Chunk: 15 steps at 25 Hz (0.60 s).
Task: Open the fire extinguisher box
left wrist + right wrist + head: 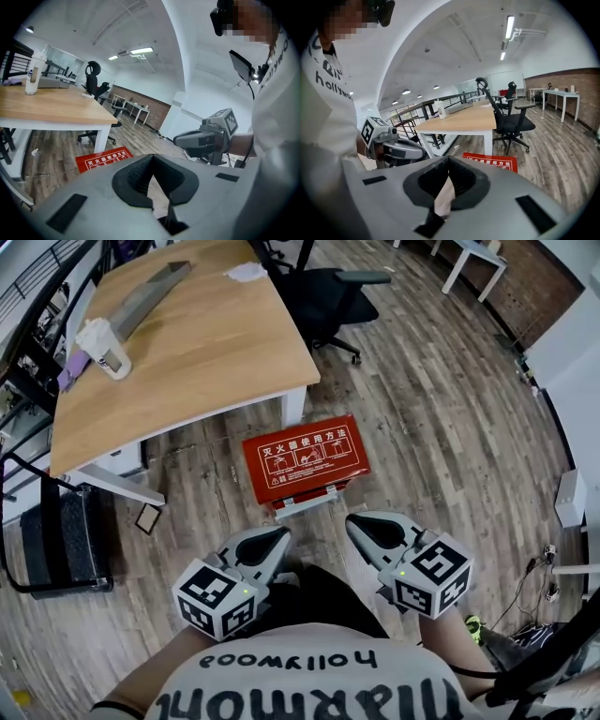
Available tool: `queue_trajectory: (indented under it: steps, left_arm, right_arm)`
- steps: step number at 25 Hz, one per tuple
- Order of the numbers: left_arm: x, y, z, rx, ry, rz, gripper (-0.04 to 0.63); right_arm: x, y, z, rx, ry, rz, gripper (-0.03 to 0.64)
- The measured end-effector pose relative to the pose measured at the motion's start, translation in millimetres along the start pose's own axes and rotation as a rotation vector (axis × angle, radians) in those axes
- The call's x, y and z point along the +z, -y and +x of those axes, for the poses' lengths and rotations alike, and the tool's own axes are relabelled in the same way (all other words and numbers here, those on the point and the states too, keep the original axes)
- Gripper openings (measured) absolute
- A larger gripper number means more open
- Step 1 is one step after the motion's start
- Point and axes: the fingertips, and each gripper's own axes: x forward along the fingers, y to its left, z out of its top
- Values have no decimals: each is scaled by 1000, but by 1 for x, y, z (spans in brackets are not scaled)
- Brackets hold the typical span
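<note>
Lying closed: red fire extinguisher box (307, 460)

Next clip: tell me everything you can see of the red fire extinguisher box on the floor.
The flat red rectangular fire extinguisher box lies on the wooden plank floor, close by the white desk leg; contact between them is unclear. Its top face carries white characters and a row of white-framed pictograms. A pale grey strip runs along its near edge. The lid looks shut. It looks like painted metal. Nothing rests on it.
</note>
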Motion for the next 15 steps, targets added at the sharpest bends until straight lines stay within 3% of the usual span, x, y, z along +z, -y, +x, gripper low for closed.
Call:
queue_trajectory:
  steps: [9,15]
  left_arm:
    - [-6,-25,-1,57,48,-49,5]
    - [-15,-40,13,134,31,-74,5]
  right_arm:
    - [3,25,14,145,91,301,9]
    - [-16,48,32,115,-22,148,9]
